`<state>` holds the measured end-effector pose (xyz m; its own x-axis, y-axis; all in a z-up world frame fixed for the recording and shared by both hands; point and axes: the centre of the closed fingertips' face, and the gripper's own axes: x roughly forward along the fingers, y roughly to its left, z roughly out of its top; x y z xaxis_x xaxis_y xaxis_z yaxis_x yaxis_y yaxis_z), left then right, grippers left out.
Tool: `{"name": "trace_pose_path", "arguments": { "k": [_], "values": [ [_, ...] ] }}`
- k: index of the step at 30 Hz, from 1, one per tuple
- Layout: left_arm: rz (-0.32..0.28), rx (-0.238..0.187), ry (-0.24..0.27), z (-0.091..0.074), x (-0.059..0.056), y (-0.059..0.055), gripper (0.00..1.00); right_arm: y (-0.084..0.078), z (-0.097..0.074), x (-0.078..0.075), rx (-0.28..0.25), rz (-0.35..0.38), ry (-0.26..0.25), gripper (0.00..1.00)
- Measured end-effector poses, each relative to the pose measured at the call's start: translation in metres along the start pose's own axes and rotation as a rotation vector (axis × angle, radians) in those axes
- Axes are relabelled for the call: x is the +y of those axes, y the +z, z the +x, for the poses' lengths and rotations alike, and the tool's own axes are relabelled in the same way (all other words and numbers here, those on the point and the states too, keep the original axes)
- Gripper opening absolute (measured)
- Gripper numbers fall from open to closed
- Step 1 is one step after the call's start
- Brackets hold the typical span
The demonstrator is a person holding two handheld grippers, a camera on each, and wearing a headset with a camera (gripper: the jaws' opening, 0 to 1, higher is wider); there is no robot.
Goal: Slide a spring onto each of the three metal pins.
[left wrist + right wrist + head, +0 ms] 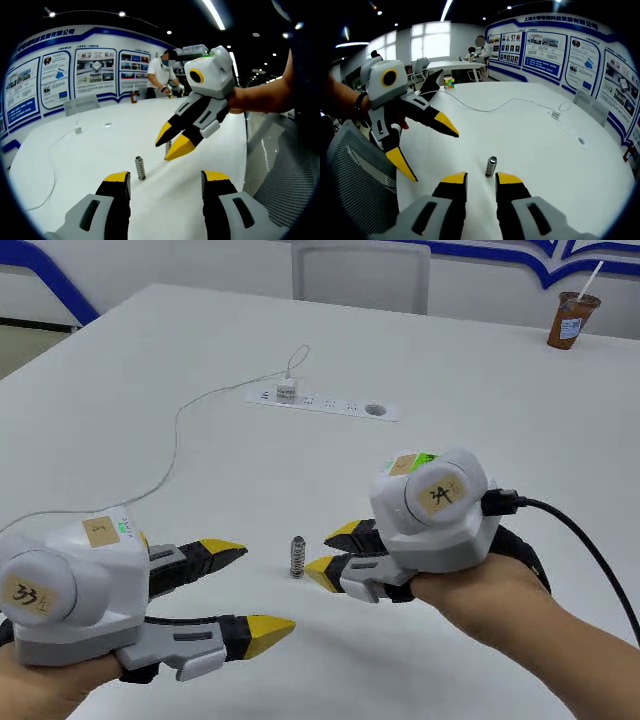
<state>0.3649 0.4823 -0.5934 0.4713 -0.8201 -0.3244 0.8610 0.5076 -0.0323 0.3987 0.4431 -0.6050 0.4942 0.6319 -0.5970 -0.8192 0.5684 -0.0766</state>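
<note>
Spring [297, 557] upright on table [450, 390] — left tongs [264, 587] spread wide, right tongs [321, 552] slightly parted just beside it — both empty

A broad white table [480, 390] stretches toward 12 o'clock. It carries a white power strip [322, 403] at 12, a thin cable [176, 435] trailing off to 9, and a brown iced drink [571, 320] with a straw at 2, and a pale chair back [360, 275] stands beyond the far edge. The wall [180, 255] is white with curved blue bands, and in the left gripper view poster boards [95, 67] line it at 10 o'clock under a dark ceiling with a strip light [212, 12] at 1. In the right gripper view bright windows [427, 47] show at 11 o'clock and a grey mesh chair [355, 165] at 8.
</note>
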Motion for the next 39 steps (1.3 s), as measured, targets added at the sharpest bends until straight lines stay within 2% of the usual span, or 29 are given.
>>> {"name": "trace_pose_path", "arguments": {
  "k": [7, 12, 16, 27, 35, 39],
  "values": [
    [0.000, 0.004, -0.002, 0.000, 0.001, -0.001, 0.60, -0.003, -0.024, 0.006, -0.029, 0.020, 0.004, 0.25],
    [0.042, 0.032, -0.004, 0.000, -0.001, -0.005, 0.63, -0.015, -0.041, 0.011, -0.024, 0.014, 0.002, 0.25],
    [0.061, 0.037, -0.014, 0.001, -0.004, -0.004, 0.64, -0.028, -0.055, 0.012, -0.016, 0.019, -0.006, 0.26],
    [0.052, 0.024, -0.012, 0.000, -0.001, -0.002, 0.66, -0.055, -0.092, 0.002, -0.008, 0.064, -0.077, 0.27],
    [0.045, 0.026, -0.011, -0.001, 0.000, -0.003, 0.67, -0.074, -0.117, -0.017, -0.018, 0.114, -0.147, 0.30],
    [0.044, 0.027, -0.014, -0.001, 0.000, -0.004, 0.68, -0.080, -0.126, -0.024, -0.033, 0.104, -0.164, 0.32]
  ]
}}
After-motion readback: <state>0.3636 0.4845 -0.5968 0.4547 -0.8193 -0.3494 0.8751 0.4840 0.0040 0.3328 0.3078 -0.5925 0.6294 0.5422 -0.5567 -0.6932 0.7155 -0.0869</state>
